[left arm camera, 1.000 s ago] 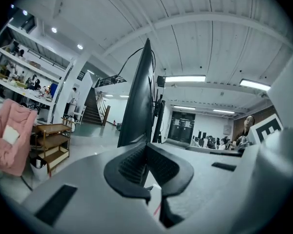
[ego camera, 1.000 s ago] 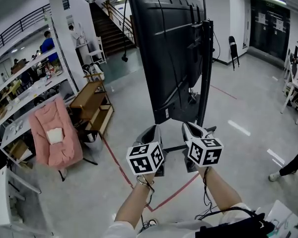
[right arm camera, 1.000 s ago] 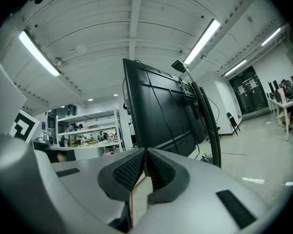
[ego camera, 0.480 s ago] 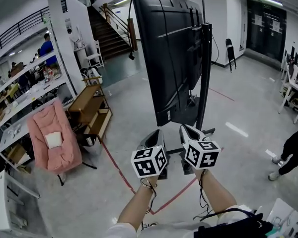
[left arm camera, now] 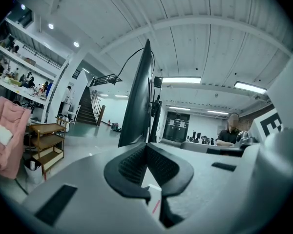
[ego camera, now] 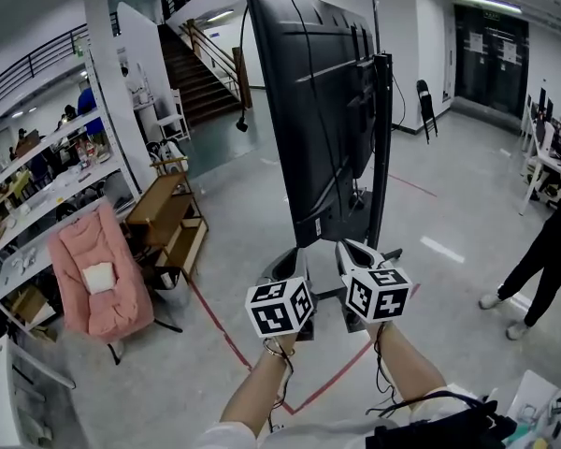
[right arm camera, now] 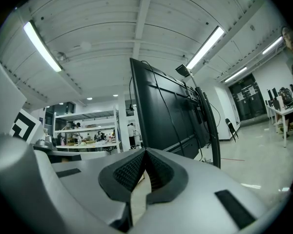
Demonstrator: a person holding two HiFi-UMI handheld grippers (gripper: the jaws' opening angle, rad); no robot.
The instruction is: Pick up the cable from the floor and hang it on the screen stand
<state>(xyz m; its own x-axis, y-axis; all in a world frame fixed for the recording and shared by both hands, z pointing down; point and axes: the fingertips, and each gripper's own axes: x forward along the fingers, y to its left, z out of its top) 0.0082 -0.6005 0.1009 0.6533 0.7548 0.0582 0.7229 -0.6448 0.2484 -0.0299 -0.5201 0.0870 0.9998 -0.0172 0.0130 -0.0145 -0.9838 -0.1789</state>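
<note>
The screen (ego camera: 318, 110) has a matt black plastic rear housing. The screen stand (ego camera: 381, 157) looks like black painted metal. The floor (ego camera: 449, 204) is smooth, grey and semi-gloss, and shows reflections. The shelf unit (ego camera: 164, 199) is bare light wood. The pink cover (ego camera: 75, 251) is soft padded cloth. The left hand-held gripper (left arm camera: 146, 146) and right hand-held gripper (right arm camera: 145, 152) have matt grey plastic bodies. Their pads (left arm camera: 132, 164) are black and finely ribbed.
</note>
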